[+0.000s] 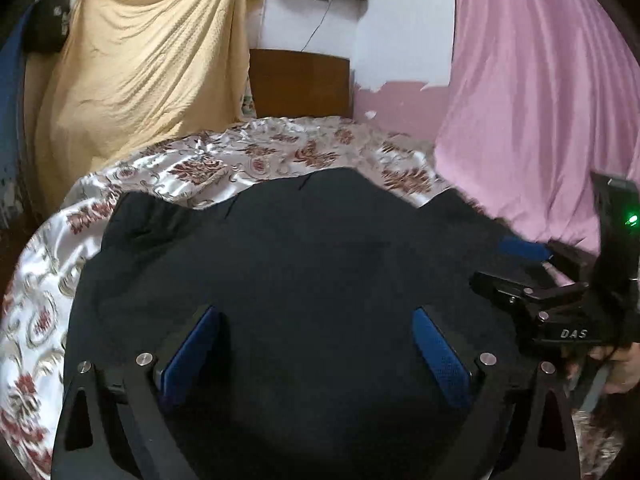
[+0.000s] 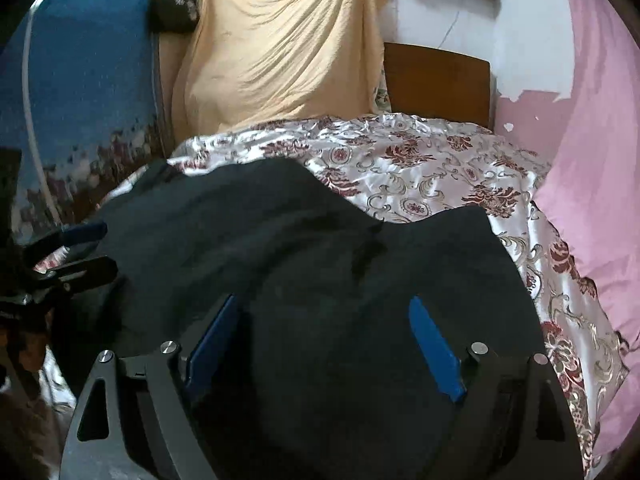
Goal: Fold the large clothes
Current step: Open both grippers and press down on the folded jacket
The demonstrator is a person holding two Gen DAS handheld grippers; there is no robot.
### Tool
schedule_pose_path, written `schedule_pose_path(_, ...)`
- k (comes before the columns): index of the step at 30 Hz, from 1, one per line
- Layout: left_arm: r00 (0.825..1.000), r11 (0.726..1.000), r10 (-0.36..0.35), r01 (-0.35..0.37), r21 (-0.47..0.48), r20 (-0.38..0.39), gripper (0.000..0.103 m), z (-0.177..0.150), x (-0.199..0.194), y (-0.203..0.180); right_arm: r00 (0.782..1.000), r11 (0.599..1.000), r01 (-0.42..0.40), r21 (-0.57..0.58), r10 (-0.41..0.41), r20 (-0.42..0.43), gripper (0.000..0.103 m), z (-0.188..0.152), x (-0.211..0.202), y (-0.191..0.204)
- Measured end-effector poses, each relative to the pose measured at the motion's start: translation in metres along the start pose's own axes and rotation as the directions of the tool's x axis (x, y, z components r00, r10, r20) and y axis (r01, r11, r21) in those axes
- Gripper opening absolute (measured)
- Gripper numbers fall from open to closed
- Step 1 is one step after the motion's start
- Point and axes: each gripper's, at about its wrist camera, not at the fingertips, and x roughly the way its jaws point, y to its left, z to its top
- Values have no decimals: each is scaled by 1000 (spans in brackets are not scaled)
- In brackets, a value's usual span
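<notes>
A large dark garment (image 1: 288, 248) lies spread on a bed with a floral satin cover (image 1: 224, 168). My left gripper (image 1: 316, 316) hovers over the near part of the garment, its blue pads wide apart and nothing pinched between them. In the left wrist view the right gripper (image 1: 516, 264) shows at the right edge, held by a hand (image 1: 620, 364). From the right wrist view the same garment (image 2: 320, 248) fills the middle, and my right gripper (image 2: 324, 304) stands open above it. The left gripper (image 2: 84, 248) appears at the left edge there, jaws apart.
A wooden headboard (image 1: 300, 80) stands at the far end of the bed. A yellow cloth (image 1: 140, 72) hangs at the back left and a pink cloth (image 1: 540, 100) drapes on the right. A blue wall (image 2: 80, 80) lies left of the bed.
</notes>
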Motion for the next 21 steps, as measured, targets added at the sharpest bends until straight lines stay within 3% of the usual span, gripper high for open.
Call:
schedule_pose_path(4, 994, 995, 103, -103, 6, -25, 98, 27, 30, 5, 995, 993, 96, -74, -96, -1, 83, 19, 27, 4)
schedule_pose_path(6, 989, 991, 130, -131, -11, -71, 103, 35, 47, 12, 993, 992, 111, -62, -113, -35, 83, 31, 42, -2)
schedule_pose_path(9, 979, 985, 159, -167, -48, -128, 103, 42, 72, 30, 985, 989, 145, -30, -147, -87, 83, 45, 68, -18)
schedule_pose_path(13, 977, 983, 146, -161, -87, -156, 103, 44, 91, 52, 976, 984, 178, -8, -177, -128, 84, 50, 98, -39)
schedule_pose_path(17, 976, 971, 121, -154, -185, -180, 103, 46, 107, 80, 974, 982, 155, 111, -133, -186, 87, 46, 124, -63)
schedule_pose_path(21, 976, 962, 77, -126, -241, -202, 103, 41, 123, 94, 976, 982, 116, 148, -85, -200, 90, 41, 140, -71)
